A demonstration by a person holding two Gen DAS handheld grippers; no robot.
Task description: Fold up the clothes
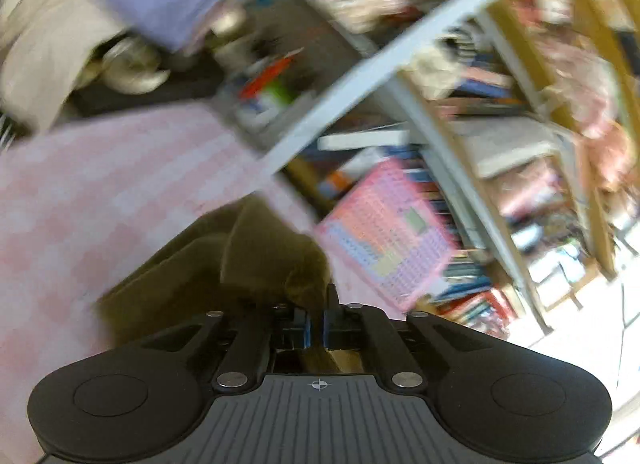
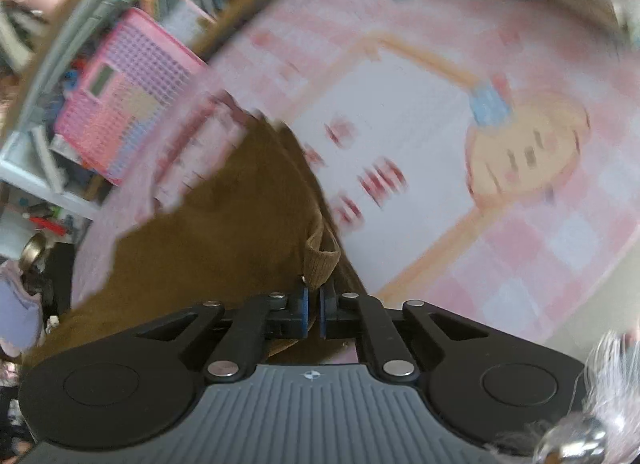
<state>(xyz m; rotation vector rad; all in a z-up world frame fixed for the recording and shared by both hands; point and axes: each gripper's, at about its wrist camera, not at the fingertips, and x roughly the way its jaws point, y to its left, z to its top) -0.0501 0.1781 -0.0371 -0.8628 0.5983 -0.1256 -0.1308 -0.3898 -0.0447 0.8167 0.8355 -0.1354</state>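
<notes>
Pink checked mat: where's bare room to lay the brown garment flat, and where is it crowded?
The pink checked mat is bare right of the brown garment, across its cartoon face print. In the left wrist view, checks left of the garment, toward the beige clothing, are also free. The bookshelf side with the pink board is crowded.

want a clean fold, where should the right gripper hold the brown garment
At the ribbed cuff, from the near side along the fabric edge, as the right gripper does now. The brown garment narrows to that thicker band, so shut fingers pinch it firmly.
</notes>
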